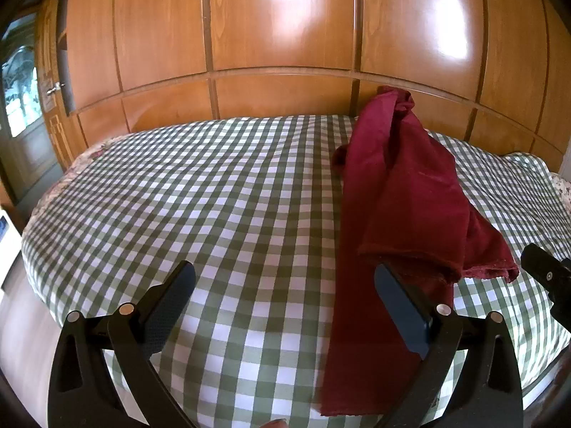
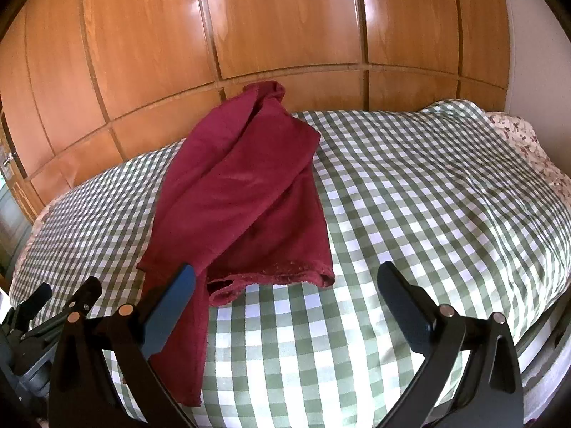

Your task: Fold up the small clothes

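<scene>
Dark red cloth garment (image 1: 399, 192) lies in a long rumpled strip on the bed's green-and-white checked cover (image 1: 214, 196), running from near the glossy wooden panelled wall (image 1: 278, 28) to the near edge; upper part folded over itself, hemmed edge facing the cameras; left hand-held gripper (image 1: 285, 306) spread wide, holding nothing, right finger over the strip's near end, contact possibly none; right hand-held gripper (image 2: 285, 306) also wide, empty, left finger at the hem; cover bare on both sides of garment.
</scene>
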Demonstrator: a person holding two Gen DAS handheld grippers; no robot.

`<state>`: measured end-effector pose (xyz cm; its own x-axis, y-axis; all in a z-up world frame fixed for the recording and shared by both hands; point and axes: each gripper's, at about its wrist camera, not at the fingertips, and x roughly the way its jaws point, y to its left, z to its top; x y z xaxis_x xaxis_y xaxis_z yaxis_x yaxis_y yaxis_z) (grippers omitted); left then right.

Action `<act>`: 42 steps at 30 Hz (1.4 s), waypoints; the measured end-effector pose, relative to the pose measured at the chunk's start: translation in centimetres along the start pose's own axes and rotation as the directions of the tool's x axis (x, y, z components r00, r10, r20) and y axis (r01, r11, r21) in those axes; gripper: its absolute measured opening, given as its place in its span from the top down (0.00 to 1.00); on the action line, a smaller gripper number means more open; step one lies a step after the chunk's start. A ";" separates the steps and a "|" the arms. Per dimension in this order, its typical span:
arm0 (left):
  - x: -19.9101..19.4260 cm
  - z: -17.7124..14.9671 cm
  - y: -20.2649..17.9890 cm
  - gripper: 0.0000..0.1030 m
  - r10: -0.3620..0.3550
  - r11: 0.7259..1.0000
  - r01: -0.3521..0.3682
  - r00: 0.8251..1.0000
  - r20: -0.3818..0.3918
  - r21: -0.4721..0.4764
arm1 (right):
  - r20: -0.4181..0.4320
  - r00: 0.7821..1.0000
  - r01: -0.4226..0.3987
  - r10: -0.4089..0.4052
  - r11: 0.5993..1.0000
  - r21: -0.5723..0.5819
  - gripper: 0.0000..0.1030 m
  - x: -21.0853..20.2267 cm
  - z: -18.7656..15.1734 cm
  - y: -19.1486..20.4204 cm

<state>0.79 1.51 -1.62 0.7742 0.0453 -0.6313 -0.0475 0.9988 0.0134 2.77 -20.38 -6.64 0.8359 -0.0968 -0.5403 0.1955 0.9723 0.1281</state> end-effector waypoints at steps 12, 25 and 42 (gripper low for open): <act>0.1 0.0 0.1 0.03 -0.004 1.000 0.004 1.000 -0.008 -0.002 | 0.004 1.000 -0.014 0.014 1.000 0.001 0.02 -0.2 0.1 0.0; 3.2 0.1 4.6 0.03 -0.195 0.972 0.176 0.974 -0.112 -0.159 | -0.030 0.981 -0.191 0.193 0.978 0.080 0.44 0.8 2.3 -2.0; 3.5 -2.5 2.3 0.27 -0.480 0.877 0.466 0.847 -0.229 -0.118 | -0.178 0.922 -0.322 0.343 0.936 0.139 0.93 9.2 6.6 0.6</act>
<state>1.83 3.88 -5.70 0.5335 -0.4459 -0.7187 0.2446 0.8948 -0.3736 13.96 -22.11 -6.08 0.7465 0.2826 -0.6025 -0.0147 0.9122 0.4096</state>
